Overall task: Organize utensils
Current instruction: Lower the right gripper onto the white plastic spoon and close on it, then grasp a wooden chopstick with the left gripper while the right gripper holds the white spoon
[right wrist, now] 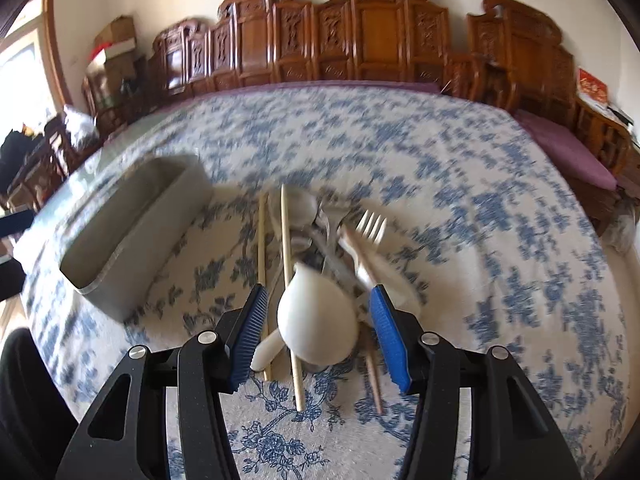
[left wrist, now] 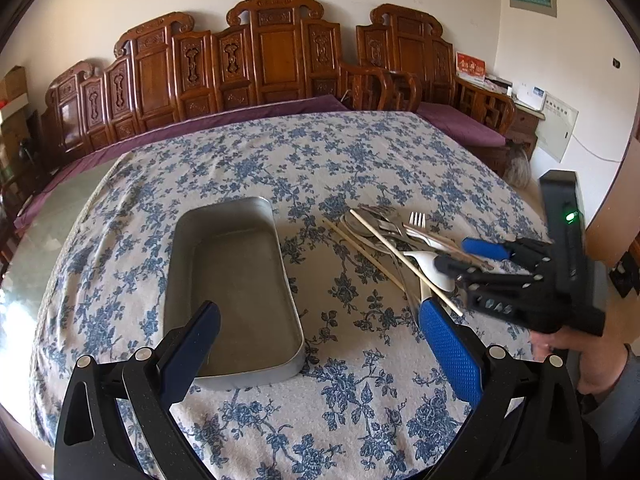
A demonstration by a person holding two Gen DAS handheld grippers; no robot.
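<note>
Utensils (left wrist: 394, 240) lie in a loose heap on a table (left wrist: 280, 152) covered with a blue-flowered cloth, toward its right side and well back from the near edge. The heap holds metal spoons and forks, wooden chopsticks (right wrist: 285, 248), and a white spoon (right wrist: 316, 316) lying on top at the near end. A metal tray (left wrist: 234, 288) sits empty just to the left of the heap, its long side running from the near edge toward the far edge.

The right gripper (right wrist: 318, 320), held in a person's hand (left wrist: 560, 340), is lowered over the near end of the heap. Its blue-padded fingers (right wrist: 388, 340) stand partly apart on either side of the white spoon's bowl, and neither pad appears to press on it yet. The picture from this gripper is blurred, so contact cannot be judged finely. The left gripper (left wrist: 320, 344) hangs above the near end of the tray with its fingers wide apart and nothing between them.

The step in hand looks like the first pickup: nothing has reached the tray. Next, the right fingers would likely need to close on the white spoon, ideally at a narrower part than the rounded bowl, which may slip. A clean lift should leave the chopsticks beneath undisturbed, then carry the spoon left into the tray.
</note>
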